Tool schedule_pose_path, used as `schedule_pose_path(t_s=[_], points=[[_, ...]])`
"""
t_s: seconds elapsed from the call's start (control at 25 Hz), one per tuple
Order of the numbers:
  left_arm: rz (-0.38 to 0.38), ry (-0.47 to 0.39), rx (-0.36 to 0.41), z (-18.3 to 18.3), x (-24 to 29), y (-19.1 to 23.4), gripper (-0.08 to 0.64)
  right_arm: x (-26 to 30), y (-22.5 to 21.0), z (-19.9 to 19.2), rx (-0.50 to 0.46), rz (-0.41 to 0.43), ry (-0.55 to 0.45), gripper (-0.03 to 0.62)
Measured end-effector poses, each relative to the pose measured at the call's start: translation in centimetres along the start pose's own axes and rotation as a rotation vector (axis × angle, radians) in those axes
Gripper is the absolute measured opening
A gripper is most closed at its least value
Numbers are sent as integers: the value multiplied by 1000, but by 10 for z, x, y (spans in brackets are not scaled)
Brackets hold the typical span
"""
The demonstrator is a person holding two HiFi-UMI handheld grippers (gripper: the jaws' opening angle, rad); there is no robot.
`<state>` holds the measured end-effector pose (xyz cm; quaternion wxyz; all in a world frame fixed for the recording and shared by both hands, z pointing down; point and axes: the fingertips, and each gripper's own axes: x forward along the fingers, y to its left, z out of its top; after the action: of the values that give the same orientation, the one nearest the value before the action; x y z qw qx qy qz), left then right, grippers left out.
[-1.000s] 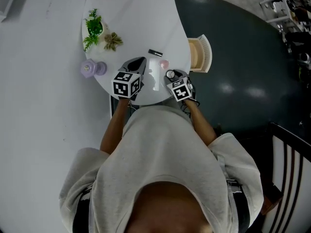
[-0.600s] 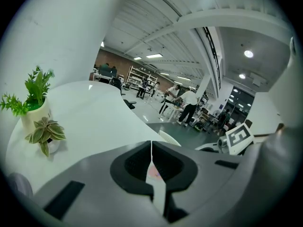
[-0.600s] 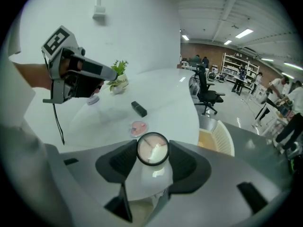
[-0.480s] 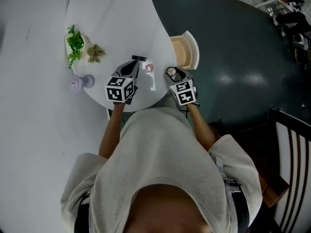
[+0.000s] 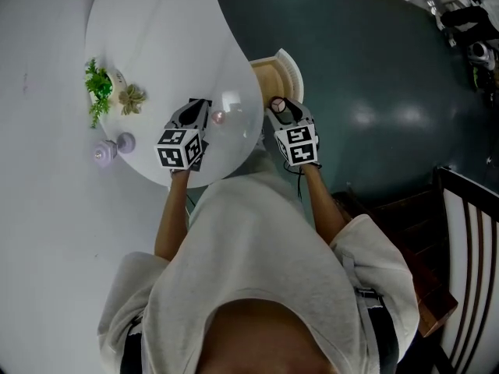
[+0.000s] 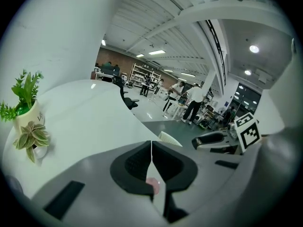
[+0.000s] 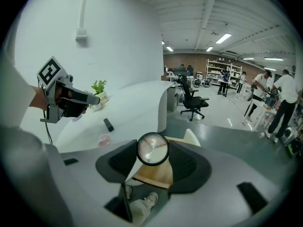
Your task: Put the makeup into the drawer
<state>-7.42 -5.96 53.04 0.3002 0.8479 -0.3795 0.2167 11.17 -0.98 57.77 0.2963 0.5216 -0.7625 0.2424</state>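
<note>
Head view: right fingers clamp 1 compact beside the drawer rim (left fingers closed).

White table, tan drawer, black-rimmed compact, perhaps pinkish inside.

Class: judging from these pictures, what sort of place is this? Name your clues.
Probably an open-plan lab or workshop hall: storage shelves along the far wall, an office chair on the open floor, and people standing about.
</note>
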Motion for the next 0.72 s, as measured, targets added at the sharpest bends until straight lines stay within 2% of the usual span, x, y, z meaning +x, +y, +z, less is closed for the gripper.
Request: schedule_pose_path(t_s=[0.4, 0.72], points=[[49, 5, -24, 16, 10, 6, 14, 72, -46, -1, 101, 18, 68, 209], [84, 20, -58, 19, 18, 27, 14, 156, -64, -46, 217, 33, 226, 209]])
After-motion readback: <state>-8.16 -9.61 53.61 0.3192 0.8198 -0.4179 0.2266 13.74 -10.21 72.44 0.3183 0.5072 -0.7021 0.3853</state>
